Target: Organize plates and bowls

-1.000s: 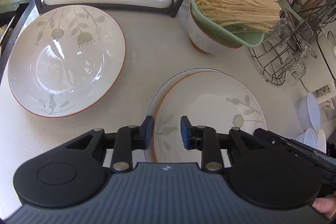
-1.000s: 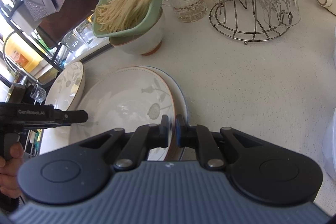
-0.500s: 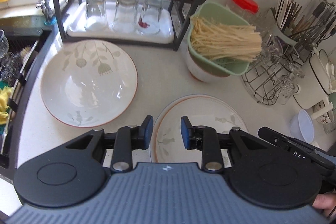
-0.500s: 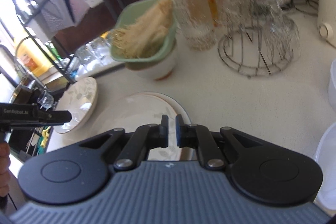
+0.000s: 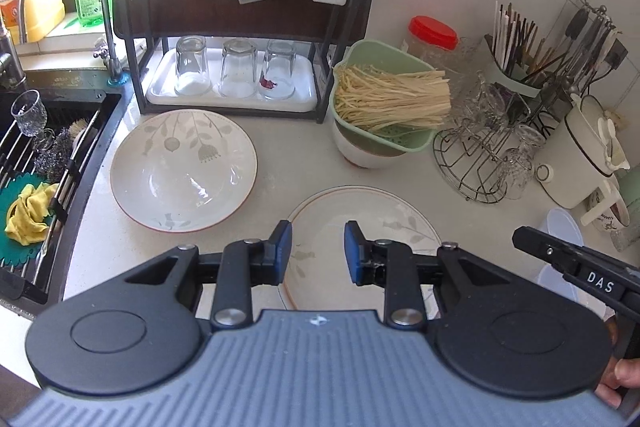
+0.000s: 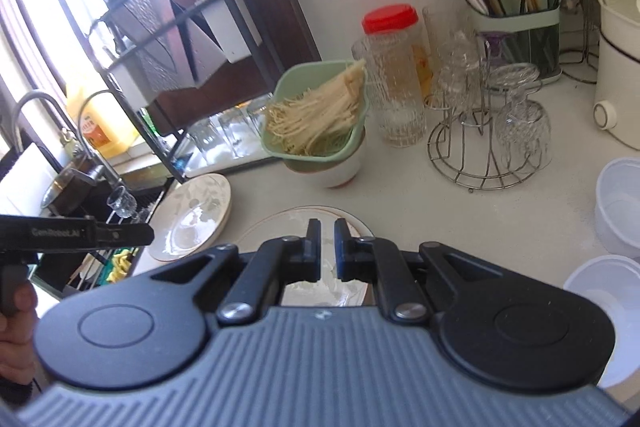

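A large white bowl with a leaf pattern (image 5: 184, 169) sits on the counter left of centre; it also shows in the right wrist view (image 6: 192, 217). A stack of white plates with a brown rim (image 5: 360, 223) lies in front, partly hidden by both grippers; it also shows in the right wrist view (image 6: 304, 219). My left gripper (image 5: 316, 247) is open and empty, high above the plates. My right gripper (image 6: 327, 247) has its jaws nearly closed with a narrow gap, nothing between them, and is also raised above the plates.
A white bowl holding a green strainer of noodles (image 5: 384, 115) stands behind the plates. A wire glass rack (image 5: 488, 155), chopstick holder (image 6: 516, 15), white pot (image 5: 580, 155) and plastic bowls (image 6: 620, 207) stand at right. A black rack with upturned glasses (image 5: 236, 75) is at back; the sink (image 5: 36, 155) is at left.
Both grippers have risen and pulled back from the plates, so the counter looks farther away. The right gripper stays nearly shut and the left stays open.
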`<control>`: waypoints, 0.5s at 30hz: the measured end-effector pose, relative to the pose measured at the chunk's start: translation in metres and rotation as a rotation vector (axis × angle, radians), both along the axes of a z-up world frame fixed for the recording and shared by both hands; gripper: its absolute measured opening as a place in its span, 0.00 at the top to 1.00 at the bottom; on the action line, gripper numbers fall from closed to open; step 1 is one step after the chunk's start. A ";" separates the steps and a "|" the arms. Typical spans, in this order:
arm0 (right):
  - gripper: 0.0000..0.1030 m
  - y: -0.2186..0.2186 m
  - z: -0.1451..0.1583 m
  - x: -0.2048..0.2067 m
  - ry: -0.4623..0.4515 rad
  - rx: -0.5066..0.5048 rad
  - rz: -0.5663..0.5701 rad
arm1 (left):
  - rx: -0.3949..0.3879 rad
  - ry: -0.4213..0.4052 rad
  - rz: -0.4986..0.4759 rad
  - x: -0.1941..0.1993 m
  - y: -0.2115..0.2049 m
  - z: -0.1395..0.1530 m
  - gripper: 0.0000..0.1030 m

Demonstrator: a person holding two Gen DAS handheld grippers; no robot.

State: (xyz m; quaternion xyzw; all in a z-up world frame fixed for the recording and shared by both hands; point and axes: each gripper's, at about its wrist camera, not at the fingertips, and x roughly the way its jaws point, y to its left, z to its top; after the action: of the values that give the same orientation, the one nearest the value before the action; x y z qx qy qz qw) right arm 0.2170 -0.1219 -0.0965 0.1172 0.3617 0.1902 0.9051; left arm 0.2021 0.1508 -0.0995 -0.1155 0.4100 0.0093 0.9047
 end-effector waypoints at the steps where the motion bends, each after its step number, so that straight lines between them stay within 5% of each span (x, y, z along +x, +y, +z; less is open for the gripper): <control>1: 0.91 -0.002 0.003 -0.004 -0.006 0.000 0.002 | 0.005 -0.006 0.003 -0.004 -0.002 0.002 0.69; 15: 0.91 -0.008 0.034 -0.041 -0.069 -0.034 0.072 | 0.007 -0.042 0.050 -0.054 -0.018 0.015 0.69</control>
State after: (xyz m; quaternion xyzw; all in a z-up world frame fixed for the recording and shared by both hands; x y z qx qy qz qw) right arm 0.1765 -0.1294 -0.0624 0.0823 0.3373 0.2204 0.9115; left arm 0.1484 0.1323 -0.0847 -0.1227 0.3878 0.0308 0.9130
